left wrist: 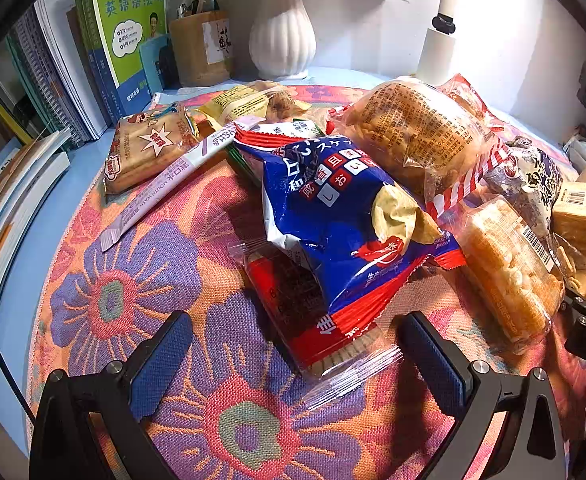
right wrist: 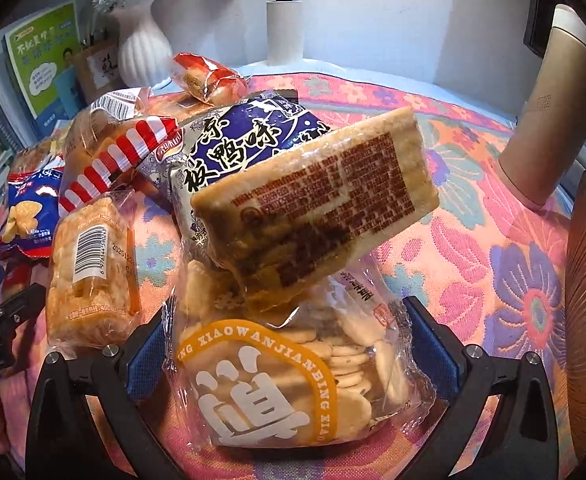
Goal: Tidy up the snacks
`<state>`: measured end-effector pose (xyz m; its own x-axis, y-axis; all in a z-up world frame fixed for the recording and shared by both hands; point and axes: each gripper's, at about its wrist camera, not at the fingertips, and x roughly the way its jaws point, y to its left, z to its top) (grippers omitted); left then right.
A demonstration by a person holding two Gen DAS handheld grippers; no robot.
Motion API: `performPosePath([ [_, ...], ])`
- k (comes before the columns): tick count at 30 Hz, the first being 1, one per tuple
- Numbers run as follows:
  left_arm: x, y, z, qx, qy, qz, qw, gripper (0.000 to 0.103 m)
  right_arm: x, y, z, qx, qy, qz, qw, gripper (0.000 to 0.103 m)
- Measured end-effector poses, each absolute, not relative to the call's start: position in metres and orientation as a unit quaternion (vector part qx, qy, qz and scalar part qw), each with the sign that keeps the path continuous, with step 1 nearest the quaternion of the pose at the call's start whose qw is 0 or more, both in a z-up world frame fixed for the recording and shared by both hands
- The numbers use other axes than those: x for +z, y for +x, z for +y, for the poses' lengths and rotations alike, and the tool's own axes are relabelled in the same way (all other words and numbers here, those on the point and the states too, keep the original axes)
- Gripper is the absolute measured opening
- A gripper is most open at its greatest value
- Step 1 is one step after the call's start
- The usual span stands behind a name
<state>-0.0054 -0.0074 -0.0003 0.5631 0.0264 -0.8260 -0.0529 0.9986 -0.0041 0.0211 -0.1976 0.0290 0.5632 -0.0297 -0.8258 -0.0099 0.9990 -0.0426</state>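
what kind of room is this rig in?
Likely a home desk or study corner: books stand against the wall, with a pen holder, a white vase and a floral cloth under the snacks.

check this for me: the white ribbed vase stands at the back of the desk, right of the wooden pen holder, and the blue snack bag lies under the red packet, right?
Not quite: in the left wrist view the blue snack bag lies on top of the red packet. The white ribbed vase does stand right of the wooden pen holder.

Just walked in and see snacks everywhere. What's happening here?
A person is sorting a snack pile on a floral cloth. The right tongs straddle a clear bag of round crackers, apparently gripping it. The left tongs hang open before a blue and red chip bag, holding nothing.
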Motion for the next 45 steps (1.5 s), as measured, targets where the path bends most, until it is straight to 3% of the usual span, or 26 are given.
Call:
performPosePath([
  [45,0.0010,-0.0055,-0.0071,0.022,-0.016,0.466,0.885,0.103,0.0212,0.0165,-0.2012,-0.006,-0.017,0.463,0.886,0.103],
])
